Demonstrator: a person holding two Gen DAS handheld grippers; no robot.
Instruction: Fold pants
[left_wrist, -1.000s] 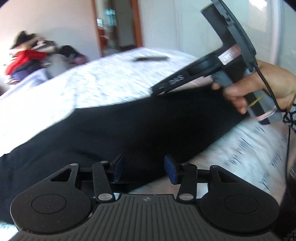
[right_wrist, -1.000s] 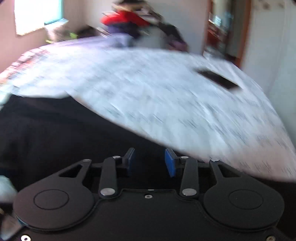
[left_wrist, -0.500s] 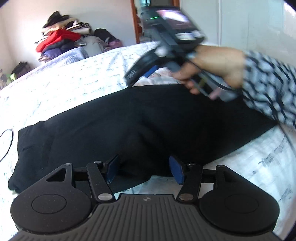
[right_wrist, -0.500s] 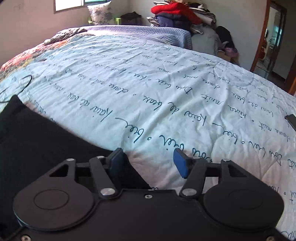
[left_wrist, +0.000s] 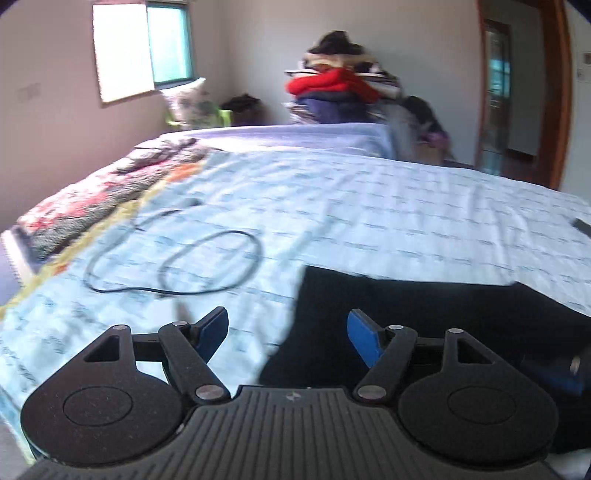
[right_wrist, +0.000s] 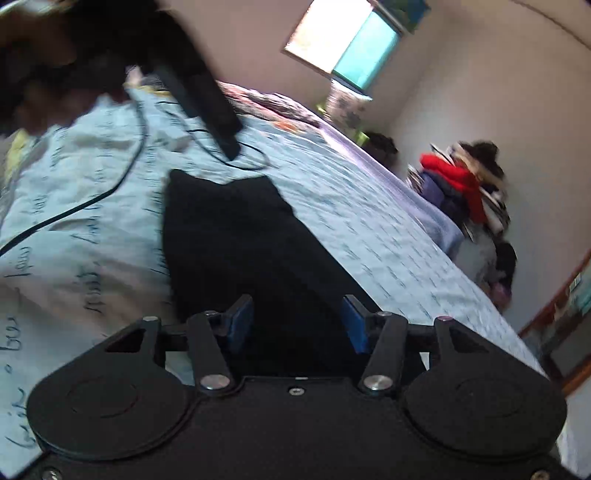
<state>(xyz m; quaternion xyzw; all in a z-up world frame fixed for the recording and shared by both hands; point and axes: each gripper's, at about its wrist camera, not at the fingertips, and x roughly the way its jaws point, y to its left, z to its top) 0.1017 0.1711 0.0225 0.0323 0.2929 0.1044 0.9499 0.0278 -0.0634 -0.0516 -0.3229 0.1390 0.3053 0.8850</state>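
On the far left of the bed, beside a patterned blanket, a black cable lies in loose loops on the pale blue script-printed cover; it seems merely left there, well apart from the work, though near enough to the pants' end that we judge it could snag a dragged edge.

Moving right, our left claw hangs low over the cover with its blue pads spreading wider at this moment and nothing between them. The corner of the pants sits just ahead and to its right. We read that wide stance as a release or a readying, not a hold.

The black pants lie flat along the near side of the bed, stretched long and smooth, which suits a garment laid out so that one half can be brought over the other. In the right wrist view the pants run away from us to a notched end near the cable.

Our right claw stands half spread over the dark cloth, pinching nothing that we can see; whether its pads brush the fabric beneath we cannot tell. The view is tilted and blurred.

Farther right, a heap of clothes topped in red sits beyond the bed.
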